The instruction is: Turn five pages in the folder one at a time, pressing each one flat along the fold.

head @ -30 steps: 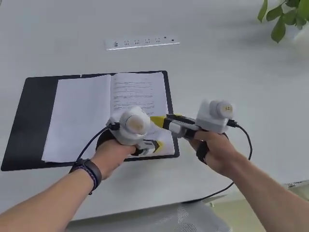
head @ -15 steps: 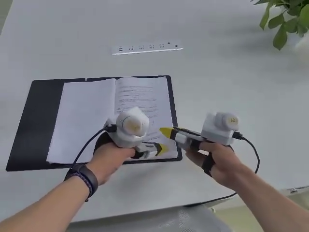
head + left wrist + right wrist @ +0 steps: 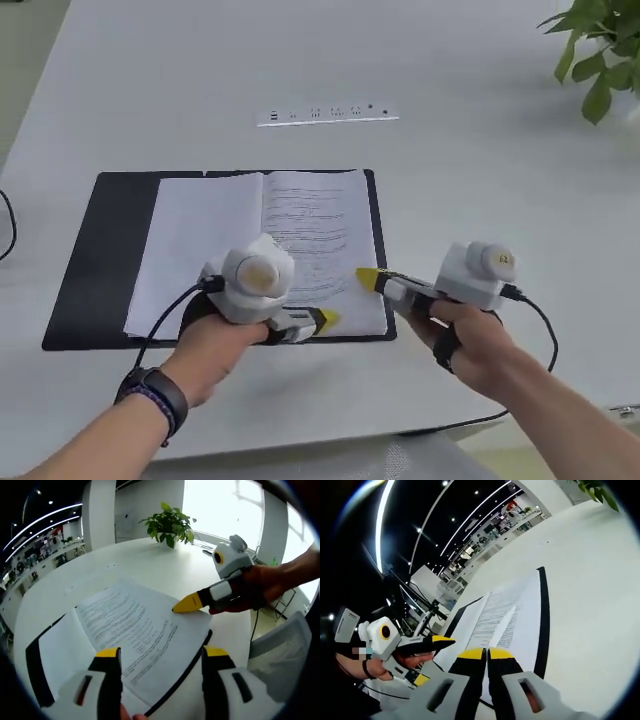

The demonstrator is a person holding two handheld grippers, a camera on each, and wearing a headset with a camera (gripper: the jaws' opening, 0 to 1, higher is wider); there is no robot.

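An open black folder (image 3: 95, 260) lies flat on the white desk (image 3: 480, 180). Its fold runs straight away from the person, with a blank white sheet (image 3: 195, 240) on the left half and a printed white page (image 3: 320, 230) on the right. The yellow-tipped right tool (image 3: 368, 280) comes in from the right and points leftward, its tip over the lower right part of the printed page, beside that page's free outer edge. It is the nearer of the 2 to the edge where a page turn would likely start. The left tool (image 3: 322, 320) hangs over the folder's near edge, below the printed text. How the jaws stand is unclear from the head view but plain in the gripper views: the left tool's 2 jaws are spread wide with nothing between them, and the right tool's pair is pressed together, empty. Whether the right tip touches paper cannot be told. A white power strip (image 3: 327, 116) and a green leafy plant (image 3: 598, 50) sit well beyond the folder.
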